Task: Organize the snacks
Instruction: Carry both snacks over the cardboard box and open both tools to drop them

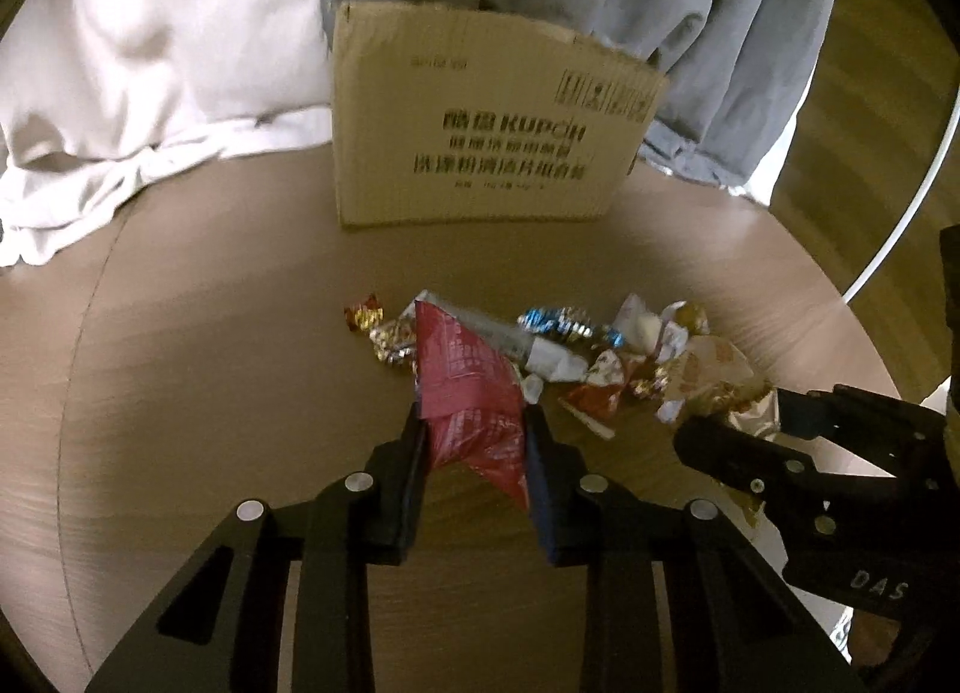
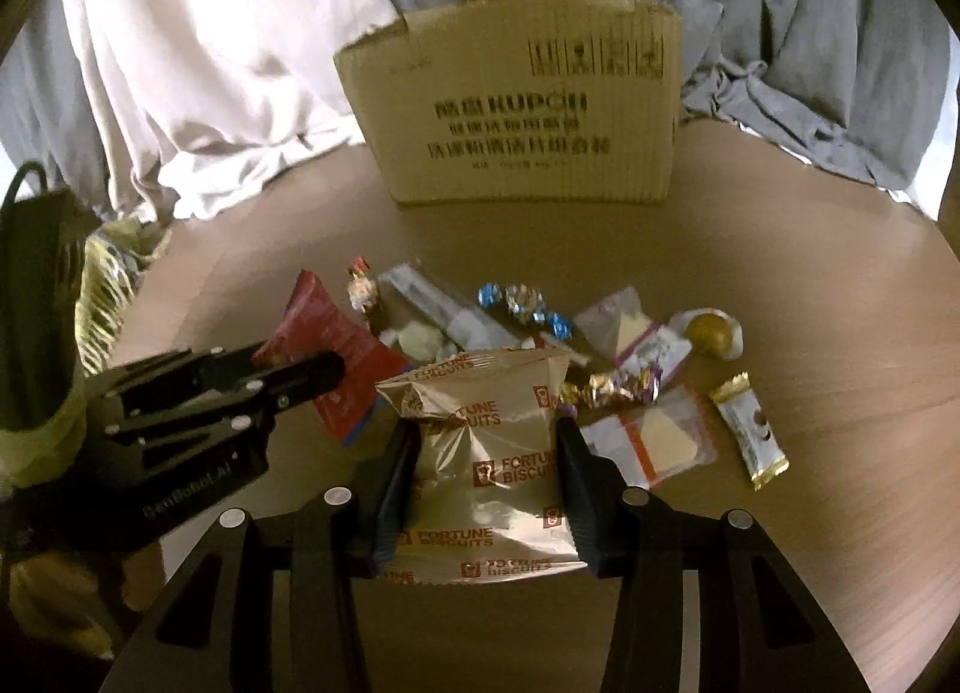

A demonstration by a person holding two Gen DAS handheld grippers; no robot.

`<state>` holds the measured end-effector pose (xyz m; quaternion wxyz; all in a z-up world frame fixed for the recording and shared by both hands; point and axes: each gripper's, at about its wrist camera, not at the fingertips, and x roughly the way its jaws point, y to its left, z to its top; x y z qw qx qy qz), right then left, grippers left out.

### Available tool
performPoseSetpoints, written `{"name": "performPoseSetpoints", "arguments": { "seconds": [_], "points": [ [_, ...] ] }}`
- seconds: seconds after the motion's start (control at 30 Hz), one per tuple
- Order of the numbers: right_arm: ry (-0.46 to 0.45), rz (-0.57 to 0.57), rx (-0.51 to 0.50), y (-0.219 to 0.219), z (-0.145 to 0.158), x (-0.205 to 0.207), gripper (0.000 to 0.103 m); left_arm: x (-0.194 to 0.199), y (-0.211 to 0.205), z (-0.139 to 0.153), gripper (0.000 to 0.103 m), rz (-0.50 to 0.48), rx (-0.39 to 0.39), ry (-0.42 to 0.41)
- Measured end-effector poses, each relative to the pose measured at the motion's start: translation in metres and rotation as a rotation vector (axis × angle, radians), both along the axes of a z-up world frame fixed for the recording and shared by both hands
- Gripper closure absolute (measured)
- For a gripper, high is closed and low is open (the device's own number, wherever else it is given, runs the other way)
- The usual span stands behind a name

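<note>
Both tongs grip: left gripper point(image 1: 474, 423) pinches the red packet point(image 1: 465, 387); right gripper point(image 2: 487, 441) clamps the Fortune Biscuits bag point(image 2: 480, 447), frame centre; likely next, carrying both into the cardboard box point(image 2: 528, 111), upper centre.

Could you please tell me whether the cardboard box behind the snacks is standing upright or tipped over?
Upright: the cardboard box stands on the table with its printed lettering level and its ragged top edge uppermost.

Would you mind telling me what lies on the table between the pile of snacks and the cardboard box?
Nothing: both wrist views show bare brown table between the snack pile and the cardboard box.
</note>
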<state>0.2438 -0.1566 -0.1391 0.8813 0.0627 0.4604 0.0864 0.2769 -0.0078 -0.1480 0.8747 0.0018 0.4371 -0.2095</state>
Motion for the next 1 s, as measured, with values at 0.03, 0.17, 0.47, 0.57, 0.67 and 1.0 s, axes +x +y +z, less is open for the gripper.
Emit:
{"name": "performPoseSetpoints", "arguments": {
  "seconds": [0.03, 0.17, 0.47, 0.57, 0.67, 1.0],
  "points": [
    [-0.01, 0.001, 0.006, 0.0, 0.004, 0.0, 0.057, -0.001, 0.0, 0.004, 0.074, 0.002, -0.008, -0.009],
    [-0.055, 0.009, 0.022, -0.002, 0.018, 0.0, 0.057, -0.004, 0.001, 0.025, 0.074, 0.011, -0.022, -0.059],
    [-0.185, 0.008, 0.03, -0.009, 0.059, 0.009, 0.057, 0.004, -0.001, 0.078, 0.074, 0.015, -0.034, -0.202],
    [-0.244, 0.007, 0.033, -0.012, 0.077, 0.017, 0.057, 0.012, 0.0, 0.095, 0.074, 0.021, -0.042, -0.254],
    [-0.298, 0.006, 0.028, -0.013, 0.094, 0.027, 0.057, 0.023, 0.0, 0.112, 0.074, 0.025, -0.047, -0.294],
    [-0.394, -0.008, 0.013, -0.021, 0.136, 0.08, 0.057, 0.07, -0.007, 0.149, 0.074, 0.031, -0.04, -0.387]
  ]
}}
